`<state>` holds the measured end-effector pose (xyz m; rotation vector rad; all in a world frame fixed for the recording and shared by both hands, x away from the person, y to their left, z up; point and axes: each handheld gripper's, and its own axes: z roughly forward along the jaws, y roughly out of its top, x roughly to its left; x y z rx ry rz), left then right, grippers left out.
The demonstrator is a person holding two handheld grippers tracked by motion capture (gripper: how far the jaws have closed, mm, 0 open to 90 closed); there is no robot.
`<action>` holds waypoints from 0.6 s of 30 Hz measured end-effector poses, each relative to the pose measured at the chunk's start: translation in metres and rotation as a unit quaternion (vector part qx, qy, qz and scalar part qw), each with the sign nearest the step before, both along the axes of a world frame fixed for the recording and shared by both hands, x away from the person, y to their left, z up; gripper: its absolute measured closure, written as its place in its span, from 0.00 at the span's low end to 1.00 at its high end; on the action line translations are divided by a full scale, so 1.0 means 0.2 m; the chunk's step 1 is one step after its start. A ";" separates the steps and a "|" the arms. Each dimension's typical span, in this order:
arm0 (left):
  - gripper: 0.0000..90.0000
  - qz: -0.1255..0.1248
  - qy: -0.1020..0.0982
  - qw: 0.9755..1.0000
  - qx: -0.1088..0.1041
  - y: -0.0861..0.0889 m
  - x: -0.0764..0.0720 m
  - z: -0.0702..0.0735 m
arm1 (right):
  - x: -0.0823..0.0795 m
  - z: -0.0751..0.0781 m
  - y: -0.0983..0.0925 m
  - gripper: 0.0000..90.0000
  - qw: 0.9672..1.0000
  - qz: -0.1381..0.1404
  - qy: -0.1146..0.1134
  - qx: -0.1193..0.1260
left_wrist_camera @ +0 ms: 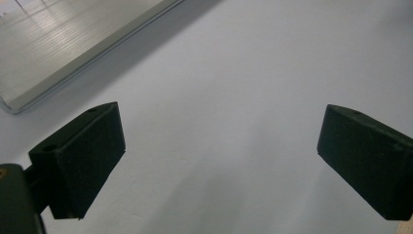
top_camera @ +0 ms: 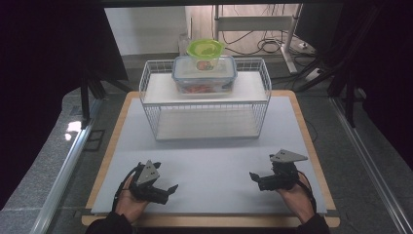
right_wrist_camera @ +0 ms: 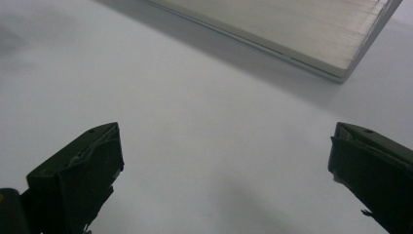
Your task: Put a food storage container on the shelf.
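Observation:
A white wire rack (top_camera: 205, 100) stands at the back of the table. On its top shelf sits a clear box with a blue-rimmed lid (top_camera: 204, 74), and a small green-lidded tub (top_camera: 205, 50) stands on that box. My left gripper (top_camera: 168, 191) rests low at the front left, open, with nothing between its jaws; in the left gripper view (left_wrist_camera: 219, 156) bare mat lies between them. My right gripper (top_camera: 254, 178) rests at the front right, also open and empty, and the right gripper view (right_wrist_camera: 224, 175) looks down on bare mat.
The pale grey mat (top_camera: 214, 161) covers a wooden table (top_camera: 112, 141). The rack's bottom shelf edge (left_wrist_camera: 73, 44) lies ahead of the left gripper, and ahead of the right one as shelf edge (right_wrist_camera: 292, 29). Dark curtains flank the table; cables lie on the floor behind.

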<state>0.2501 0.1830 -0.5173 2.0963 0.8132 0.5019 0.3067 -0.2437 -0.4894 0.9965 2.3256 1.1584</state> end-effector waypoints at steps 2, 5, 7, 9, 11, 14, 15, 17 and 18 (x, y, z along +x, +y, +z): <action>0.04 0.001 0.000 1.000 0.000 0.00 0.00 0.00 | 0.00 -0.01 -0.01 0.00 1.000 -0.001 0.004 -0.004; 0.04 0.001 0.001 1.000 0.000 0.00 0.00 0.00 | 0.00 -0.03 -0.02 0.00 1.000 -0.001 0.011 -0.010; 0.04 0.001 0.001 1.000 0.000 0.00 0.00 -0.01 | 0.00 -0.05 -0.02 0.00 1.000 -0.002 0.017 -0.013; 0.04 0.001 0.002 1.000 0.000 0.00 0.00 -0.01 | -0.01 -0.06 -0.03 0.00 1.000 -0.003 0.024 -0.015; 0.04 0.001 0.002 1.000 0.001 0.00 0.00 -0.01 | -0.01 -0.07 -0.04 0.00 0.999 -0.004 0.029 -0.018; 0.04 0.001 0.003 1.000 0.003 0.00 0.01 -0.01 | -0.02 -0.09 -0.05 0.00 0.999 -0.004 0.040 -0.020; 0.04 0.001 0.003 1.000 0.003 0.00 0.01 -0.01 | -0.02 -0.10 -0.06 0.00 0.999 -0.005 0.045 -0.020; 0.04 0.001 0.003 1.000 0.004 0.00 0.01 -0.02 | -0.02 -0.11 -0.06 0.00 0.998 -0.005 0.059 -0.020; 0.04 0.001 0.003 1.000 0.003 0.00 0.01 -0.02 | -0.01 -0.12 -0.06 0.00 0.998 -0.006 0.063 -0.021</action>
